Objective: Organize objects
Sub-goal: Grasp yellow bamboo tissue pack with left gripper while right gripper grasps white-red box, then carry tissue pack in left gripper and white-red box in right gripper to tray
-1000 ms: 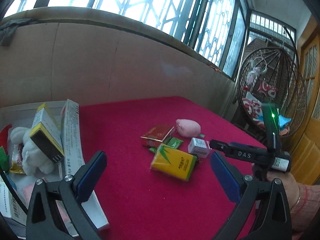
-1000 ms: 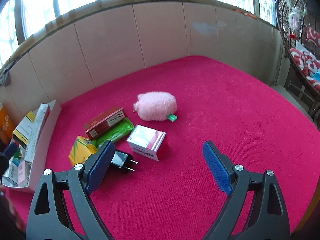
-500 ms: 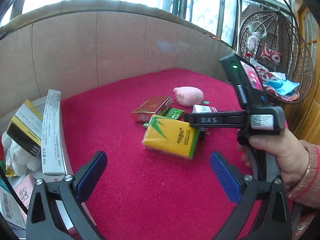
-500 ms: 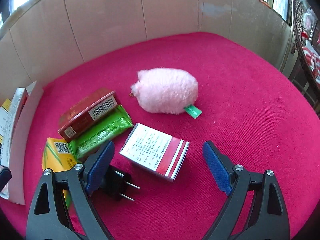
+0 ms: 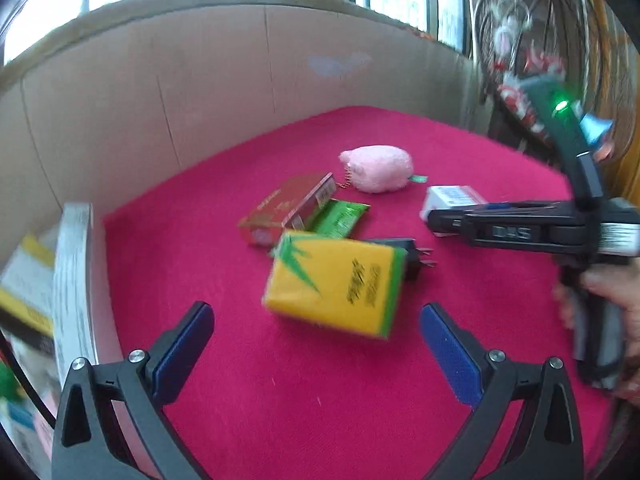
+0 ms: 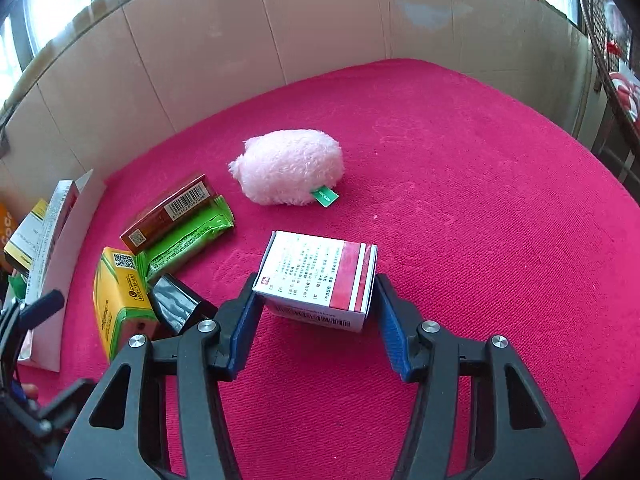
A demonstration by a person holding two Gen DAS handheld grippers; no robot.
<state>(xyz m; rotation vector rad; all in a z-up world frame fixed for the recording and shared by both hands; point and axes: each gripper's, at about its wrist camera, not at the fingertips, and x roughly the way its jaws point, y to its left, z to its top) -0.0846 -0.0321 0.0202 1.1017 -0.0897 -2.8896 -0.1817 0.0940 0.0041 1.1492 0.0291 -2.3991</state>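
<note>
A white and red box (image 6: pixel 320 276) lies on the red cloth between the blue pads of my right gripper (image 6: pixel 316 284). The jaws are closing, and both pads touch the box's sides. In the left wrist view my left gripper (image 5: pixel 315 310) hangs open just in front of a yellow tissue pack (image 5: pixel 336 288), with nothing between its fingers. Behind the pack lie a black plug adapter (image 5: pixel 412 256), a green packet (image 5: pixel 340 220), a red-brown box (image 5: pixel 288 208) and a pink plush toy (image 5: pixel 378 168).
A white storage box (image 5: pixel 74 280) with several cartons stands at the left edge of the red cloth (image 6: pixel 480 240). A cardboard wall (image 6: pixel 320 20) rings the back. A hand (image 5: pixel 608 292) holds the right gripper's handle at the right.
My right gripper dropped toward the white and red box and its jaws narrowed onto it. My left gripper came nearer the yellow pack and rolled.
</note>
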